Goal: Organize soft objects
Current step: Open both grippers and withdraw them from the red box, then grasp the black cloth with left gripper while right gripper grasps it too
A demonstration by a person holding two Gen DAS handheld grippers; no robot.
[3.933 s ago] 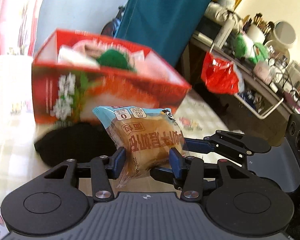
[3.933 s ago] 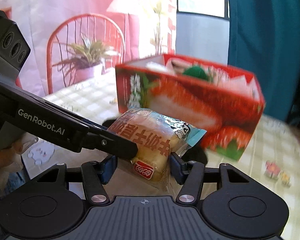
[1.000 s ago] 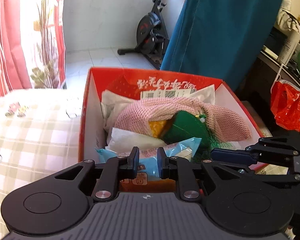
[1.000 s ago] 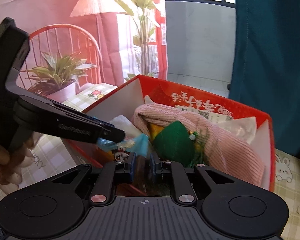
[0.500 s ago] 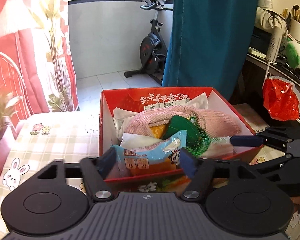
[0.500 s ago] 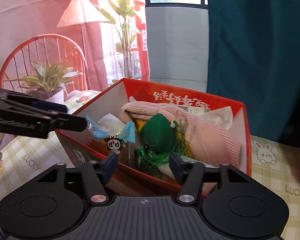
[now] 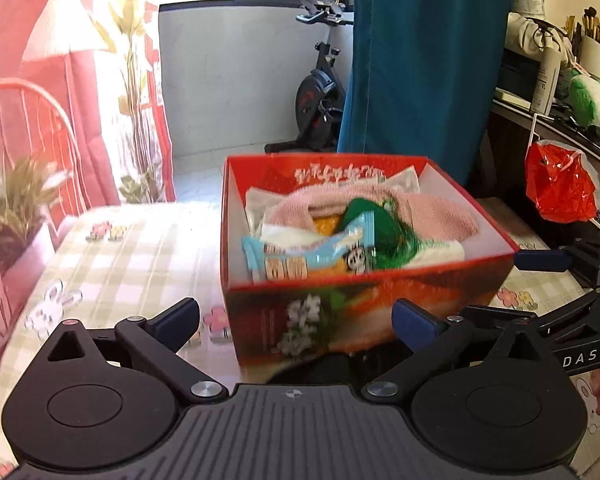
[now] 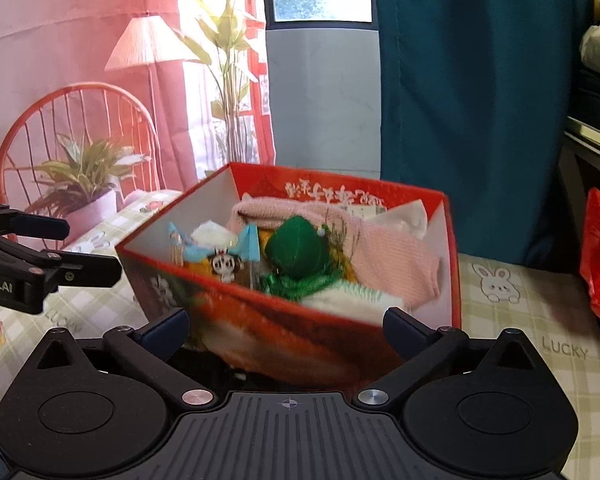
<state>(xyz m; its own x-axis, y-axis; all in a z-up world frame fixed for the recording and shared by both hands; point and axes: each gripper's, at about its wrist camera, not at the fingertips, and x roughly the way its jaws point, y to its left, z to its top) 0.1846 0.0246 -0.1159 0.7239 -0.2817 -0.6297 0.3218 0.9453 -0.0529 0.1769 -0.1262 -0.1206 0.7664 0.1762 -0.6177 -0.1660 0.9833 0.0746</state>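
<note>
The bread packet lies inside the red box, at its near wall beside a green pouch and pink knit cloth, beyond both sets of jaws. The left gripper and right gripper have just been opening and stand wide apart, gripping nothing, with only the box's front wall showing between their tips.

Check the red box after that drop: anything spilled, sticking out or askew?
Nothing spilled. The bread packet lies tilted on top of the pile inside the red box, against the green pouch, its end poking up near the rim. Both grippers, left and right, are open and empty.
</note>
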